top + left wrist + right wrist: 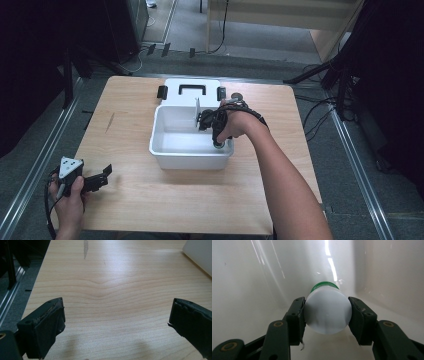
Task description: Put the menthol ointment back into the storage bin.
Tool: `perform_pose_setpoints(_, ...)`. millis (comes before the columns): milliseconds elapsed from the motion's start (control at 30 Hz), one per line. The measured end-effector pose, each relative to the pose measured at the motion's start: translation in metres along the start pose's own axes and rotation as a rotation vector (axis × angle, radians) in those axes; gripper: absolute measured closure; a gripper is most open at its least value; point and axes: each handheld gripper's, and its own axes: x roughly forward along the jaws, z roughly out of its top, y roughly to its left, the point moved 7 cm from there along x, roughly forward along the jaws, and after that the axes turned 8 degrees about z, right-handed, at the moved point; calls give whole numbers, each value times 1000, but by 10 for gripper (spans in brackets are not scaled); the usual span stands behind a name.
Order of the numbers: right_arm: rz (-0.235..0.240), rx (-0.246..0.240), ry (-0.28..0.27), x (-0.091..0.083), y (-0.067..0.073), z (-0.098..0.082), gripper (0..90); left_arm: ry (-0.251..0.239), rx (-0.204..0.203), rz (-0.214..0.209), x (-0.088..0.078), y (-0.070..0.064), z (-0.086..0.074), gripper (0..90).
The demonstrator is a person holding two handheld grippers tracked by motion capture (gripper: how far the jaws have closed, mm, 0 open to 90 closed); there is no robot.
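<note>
Right gripper (327, 312) pinching white bottle (327, 315) inside white bin (165, 150); left gripper (117, 322) spread, at table's (150, 200) 7 o'clock.

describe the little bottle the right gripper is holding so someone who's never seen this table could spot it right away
On the wooden table stands an open white bin. Inside it, at the near right corner, the right gripper is shut on a small bottle. It is white and round with a green band at its far end, the only coloured thing in the bin.

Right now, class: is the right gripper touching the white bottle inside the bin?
Touching. In the right gripper view, the right gripper has both jaws pressed against the sides of the white bottle, with no gap on either side, inside the white bin.
</note>
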Motion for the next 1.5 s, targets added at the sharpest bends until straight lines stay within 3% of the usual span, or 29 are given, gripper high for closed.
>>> perform_pose_setpoints(167, -7, -11, 24, 2, 0, 0, 513, 0, 0, -2, 0, 0, 0, 8)
perform_pose_setpoints(333, -14, -14, 29, 2, 0, 2, 569, 0, 2, -1, 0, 0, 0, 10)
perform_pose_setpoints(433, -13, -13, 28, 1, 0, 2, 567, -3, -1, 16, 0, 1, 0, 68)
perform_pose_setpoints(833, -5, -7, 18, 1, 1, 0, 544, -4, -1, 12, 0, 1, 0, 70)
perform_pose_setpoints(1133, 15, 41, -15, -16, 4, -2, 430, -4, -5, 16, -1, 1, 0, 69)
perform_pose_setpoints(1267, 21, 57, -43, -26, 6, -3, 330, -2, -9, 1, -1, 0, 0, 0)
perform_pose_setpoints(1467, 2, 83, -63, -44, 13, -5, 174, -2, -16, 11, -1, 0, 0, 0)
perform_pose_setpoints(1500, 17, 64, -61, -47, 15, -5, 135, -3, -16, 12, -1, 0, 0, 0)
